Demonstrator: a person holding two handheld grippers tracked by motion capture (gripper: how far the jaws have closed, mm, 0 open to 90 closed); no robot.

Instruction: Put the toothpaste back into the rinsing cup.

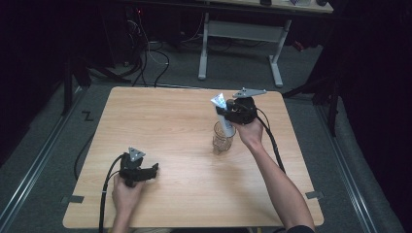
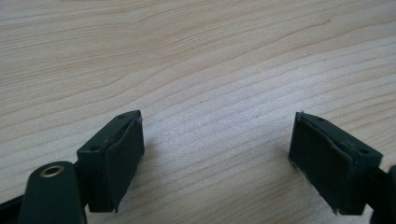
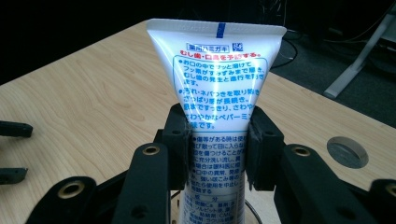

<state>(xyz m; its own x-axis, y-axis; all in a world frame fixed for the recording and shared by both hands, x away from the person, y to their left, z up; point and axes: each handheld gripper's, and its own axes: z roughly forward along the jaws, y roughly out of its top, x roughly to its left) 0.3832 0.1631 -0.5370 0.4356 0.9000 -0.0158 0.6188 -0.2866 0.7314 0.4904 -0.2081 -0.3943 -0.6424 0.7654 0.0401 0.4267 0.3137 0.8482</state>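
My right gripper (image 1: 228, 110) is shut on a white toothpaste tube (image 1: 222, 112) with blue and red print, held upright with its flat crimped end up. In the right gripper view both black pads press the tube (image 3: 218, 88) at mid-height between the gripper (image 3: 218, 149) jaws. The tube's lower end reaches into a clear glass cup (image 1: 223, 139) standing on the wooden table (image 1: 160, 121). My left gripper (image 1: 145, 171) rests near the table's front left, held by a hand. Its jaws stand wide apart over bare wood in the left gripper view (image 2: 217, 154), with nothing between them.
A round grey cable grommet (image 3: 346, 151) sits in the tabletop to the right of the tube. Black cables trail from both grippers toward the front edge. Beyond the table's far edge stands a white desk frame (image 1: 240, 36) on grey floor with loose cables.
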